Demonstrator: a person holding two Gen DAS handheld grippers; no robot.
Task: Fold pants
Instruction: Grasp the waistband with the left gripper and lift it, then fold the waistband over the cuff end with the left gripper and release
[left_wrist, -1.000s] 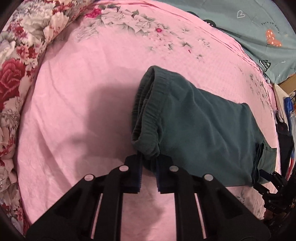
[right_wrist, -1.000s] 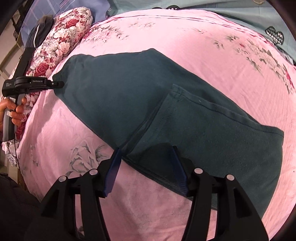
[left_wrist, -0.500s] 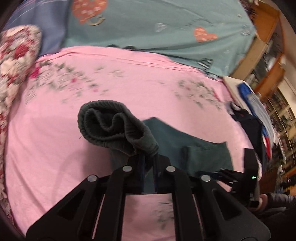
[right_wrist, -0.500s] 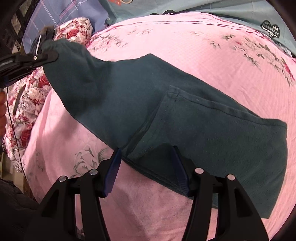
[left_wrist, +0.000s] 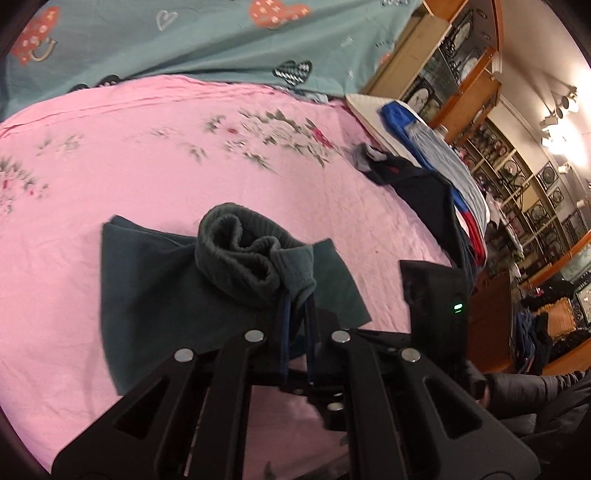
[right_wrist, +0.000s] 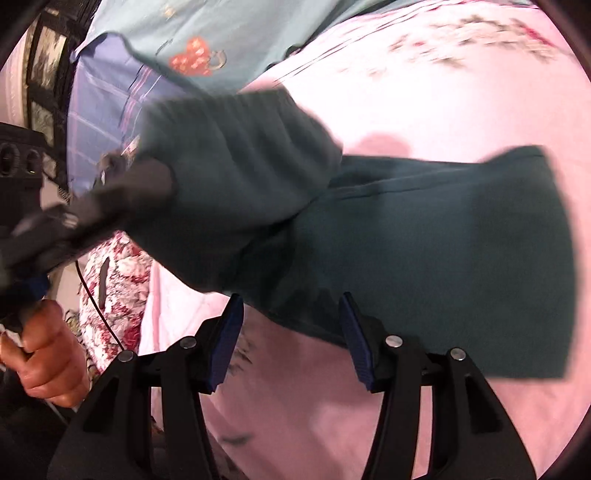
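Left wrist view: the left gripper (left_wrist: 297, 314), its jaws pinched on the bunched elastic waistband (left_wrist: 240, 254), has carried that end of the dark green pants (left_wrist: 155, 280) up off the pink bedsheet (left_wrist: 147, 155) and over the flat half; a second ago the garment lay stretched out. Right wrist view (blurred by motion) shows the right gripper (right_wrist: 291, 332) spread, its blue pads straddling the pants' near edge at lower centre without pressing. At frame left a hand (right_wrist: 48, 354) grips the other tool beside a floral pillow (right_wrist: 118, 280). Folded clothes (left_wrist: 436, 177) sit at the bed's right edge; shelves (left_wrist: 517, 177) stand beyond.
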